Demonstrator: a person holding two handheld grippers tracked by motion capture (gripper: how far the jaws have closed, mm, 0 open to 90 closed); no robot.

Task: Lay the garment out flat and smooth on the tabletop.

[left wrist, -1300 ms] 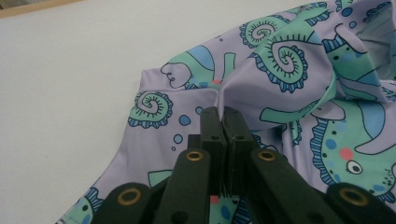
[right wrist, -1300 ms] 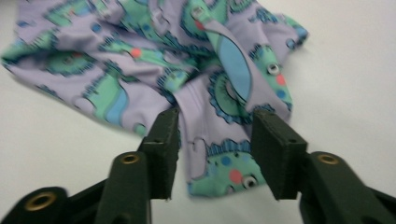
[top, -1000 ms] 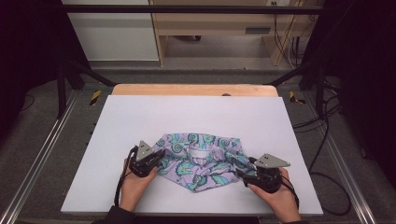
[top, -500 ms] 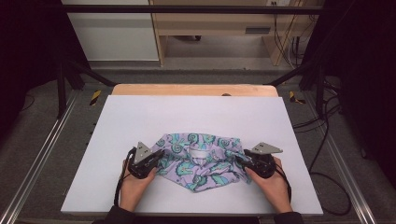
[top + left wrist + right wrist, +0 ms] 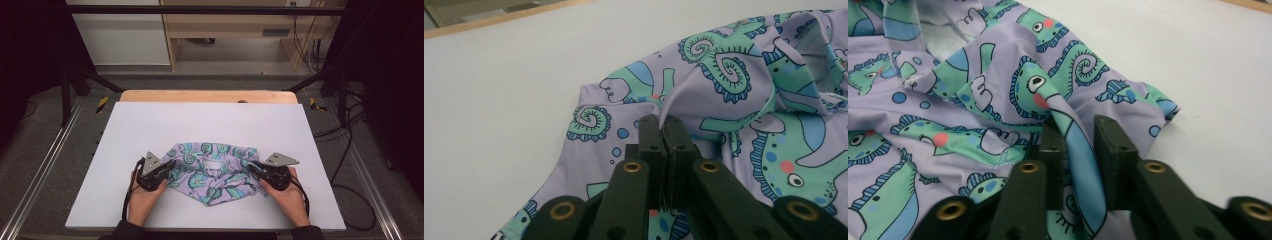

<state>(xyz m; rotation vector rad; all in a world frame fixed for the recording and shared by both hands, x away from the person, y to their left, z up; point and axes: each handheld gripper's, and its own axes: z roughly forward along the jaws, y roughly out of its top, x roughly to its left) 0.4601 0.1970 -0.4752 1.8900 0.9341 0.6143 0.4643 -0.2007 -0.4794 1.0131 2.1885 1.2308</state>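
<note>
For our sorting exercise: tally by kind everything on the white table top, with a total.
Patterned garment: 1
Handheld claws: 2, the left claw and the right claw
Hands: 2, the left hand and the right hand
Total: 5

We are seeing the garment (image 5: 212,172) lying on the table (image 5: 150,125), low and centre in the high view, the left gripper (image 5: 167,167) at its left edge and the right gripper (image 5: 255,169) at its right.
</note>
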